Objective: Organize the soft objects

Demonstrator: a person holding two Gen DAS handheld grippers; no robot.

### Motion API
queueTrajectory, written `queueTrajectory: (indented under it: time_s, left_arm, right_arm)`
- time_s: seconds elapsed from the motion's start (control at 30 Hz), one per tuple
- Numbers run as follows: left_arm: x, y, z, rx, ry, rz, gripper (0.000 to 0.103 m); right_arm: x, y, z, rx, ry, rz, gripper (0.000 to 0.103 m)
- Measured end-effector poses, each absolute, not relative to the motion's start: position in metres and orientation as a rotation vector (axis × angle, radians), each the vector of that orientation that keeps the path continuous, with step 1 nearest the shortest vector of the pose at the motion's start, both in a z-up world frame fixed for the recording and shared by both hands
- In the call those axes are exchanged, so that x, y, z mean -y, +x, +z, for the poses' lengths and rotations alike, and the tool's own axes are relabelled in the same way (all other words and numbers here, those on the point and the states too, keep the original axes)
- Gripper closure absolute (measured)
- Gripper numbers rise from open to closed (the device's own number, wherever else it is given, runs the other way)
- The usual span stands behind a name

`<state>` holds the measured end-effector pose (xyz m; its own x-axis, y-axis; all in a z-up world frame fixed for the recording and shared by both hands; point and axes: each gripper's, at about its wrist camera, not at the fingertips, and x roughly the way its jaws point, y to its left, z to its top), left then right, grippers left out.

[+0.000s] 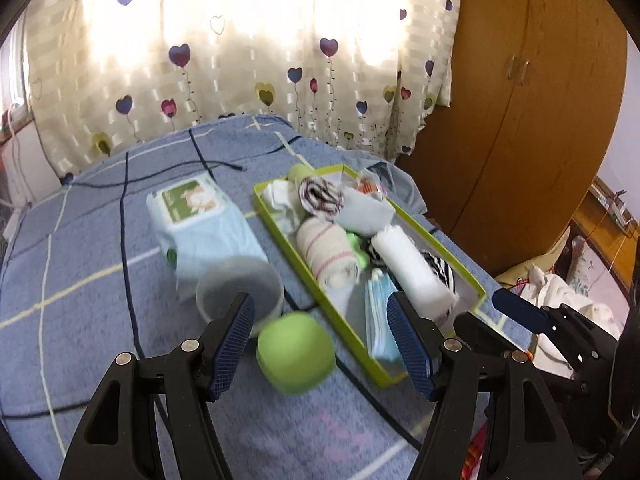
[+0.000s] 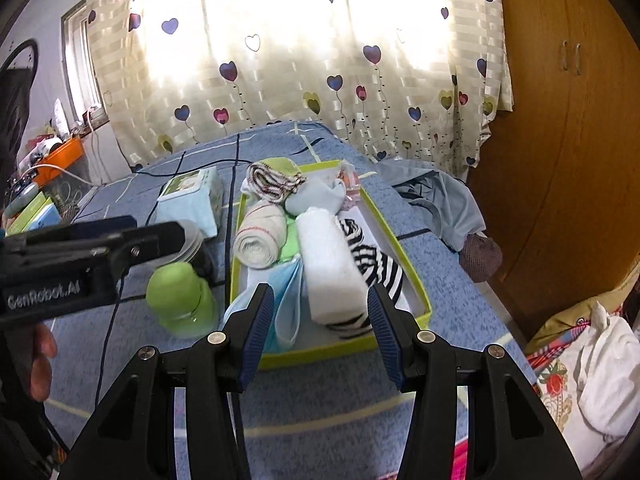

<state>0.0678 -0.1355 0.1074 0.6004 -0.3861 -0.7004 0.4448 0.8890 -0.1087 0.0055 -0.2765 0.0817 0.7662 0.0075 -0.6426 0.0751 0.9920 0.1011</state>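
Both jaws parted and empty, the left gripper [image 1: 322,338] hovers over a green rolled cloth [image 1: 295,354] on the blue bedspread [image 1: 80,280], beside the right gripper [image 2: 320,330] above the green-rimmed box's [image 2: 416,280] near edge.

Rolled cloth towel [image 2: 332,264] in a glossy green cardboard tray [image 2: 416,280] on matt blue woven bedspread [image 2: 452,280].

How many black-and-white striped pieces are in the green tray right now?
2: one striped sock beside the white roll at the near right, another striped piece just behind it. More may lie underneath.
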Motion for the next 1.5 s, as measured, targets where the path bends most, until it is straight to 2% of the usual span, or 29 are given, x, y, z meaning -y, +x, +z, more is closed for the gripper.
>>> queueTrajectory:
  time_s: [0.63, 1.13, 1.5]
  left_arm:
    - [0.109, 0.012, 0.030, -0.917, 0.127, -0.401, 0.034]
    - [0.113, 0.012, 0.011, -0.915, 0.143, -0.332, 0.034]
    - [0.114, 0.011, 0.010, -0.909, 0.144, -0.325, 0.030]
  right_arm:
    - [0.256, -0.021, 0.029, -0.841, 0.100, 0.000, 0.053]
    - [0.253, -0.017, 0.014, -0.845, 0.048, -0.049, 0.053]
    - [0.254, -0.017, 0.013, -0.836, 0.047, -0.062, 0.047]
